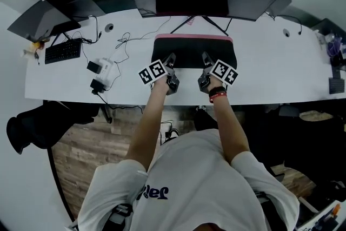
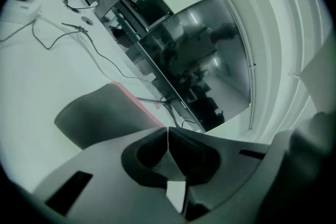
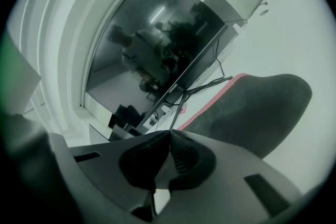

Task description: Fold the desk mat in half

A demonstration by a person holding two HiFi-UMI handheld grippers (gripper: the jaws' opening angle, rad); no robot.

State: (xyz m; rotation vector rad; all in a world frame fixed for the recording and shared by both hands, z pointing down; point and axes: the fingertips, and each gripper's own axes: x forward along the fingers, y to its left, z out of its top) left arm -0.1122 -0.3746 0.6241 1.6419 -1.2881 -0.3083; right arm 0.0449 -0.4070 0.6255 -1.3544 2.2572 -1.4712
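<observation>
Mat [image 1: 190, 49], black with pink far edge, lies flat; left gripper [image 1: 172, 57], right gripper [image 1: 205, 56] closed.

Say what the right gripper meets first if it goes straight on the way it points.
Probably the desk mat: the shut right gripper tilts slightly down over it. Beyond lies the monitor stand; depth is unclear.

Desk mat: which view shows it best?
Head view: the whole desk mat shows, dark with a pink strip along its far edge. The left gripper view catches only one rounded end, the right gripper view only the other, each from low and partly cut off.
</observation>
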